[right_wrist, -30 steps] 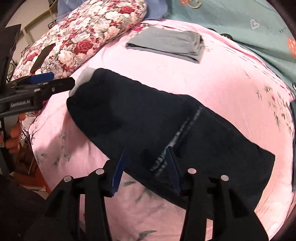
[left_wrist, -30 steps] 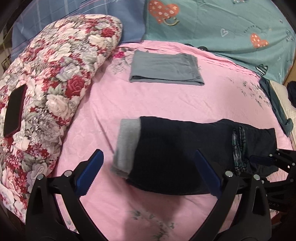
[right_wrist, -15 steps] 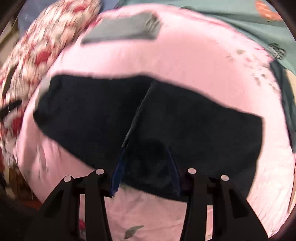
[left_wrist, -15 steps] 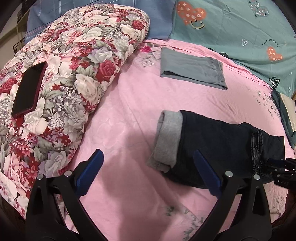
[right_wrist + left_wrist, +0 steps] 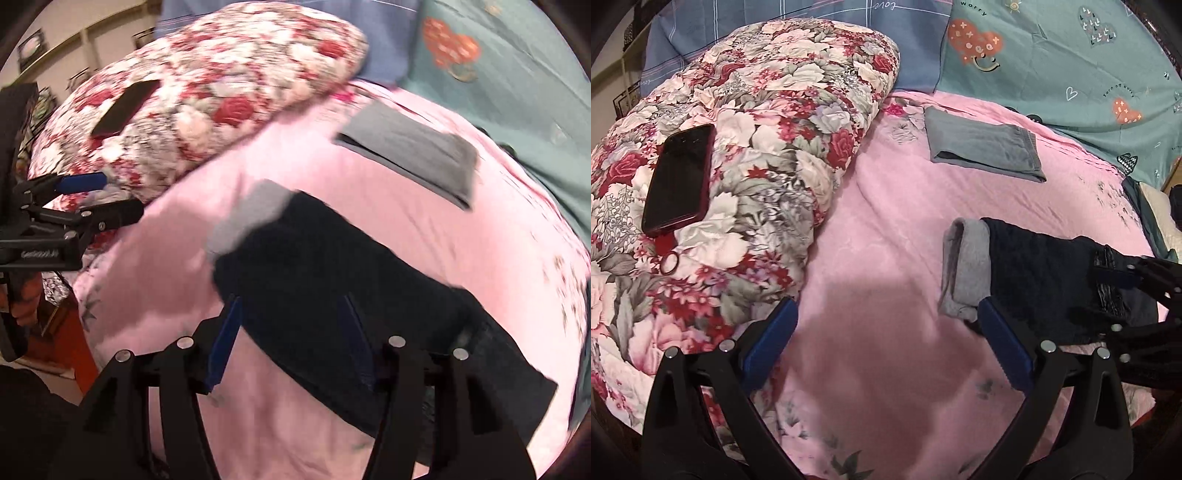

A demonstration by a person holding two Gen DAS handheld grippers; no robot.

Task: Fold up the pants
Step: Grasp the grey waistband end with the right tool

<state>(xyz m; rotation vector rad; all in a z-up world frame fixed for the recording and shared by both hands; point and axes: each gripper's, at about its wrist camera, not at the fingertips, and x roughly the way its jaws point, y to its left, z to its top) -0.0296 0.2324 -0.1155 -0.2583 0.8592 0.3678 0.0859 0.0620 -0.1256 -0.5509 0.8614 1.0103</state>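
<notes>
Dark pants [image 5: 1045, 280] with a grey turned-up cuff [image 5: 967, 269] lie folded on the pink bed sheet [image 5: 897, 206]. They also show in the right wrist view [image 5: 351, 291], cuff [image 5: 251, 218] to the upper left. My left gripper [image 5: 886, 343] is open and empty, hovering over the sheet left of the cuff. My right gripper [image 5: 291, 339] is open above the near edge of the pants, holding nothing. It also shows in the left wrist view [image 5: 1134, 280] at the pants' right end.
A floral quilt [image 5: 746, 177] lies at the left with a phone [image 5: 679, 181] on it. Folded grey pants [image 5: 982, 147] lie further back. A teal heart-print cover [image 5: 1063, 59] lies at the back right. More clothes [image 5: 1156, 221] sit at the right edge.
My left gripper has drawn back to the left, off the pants. My right gripper has opened wider and shifted over the near edge of the pants.
</notes>
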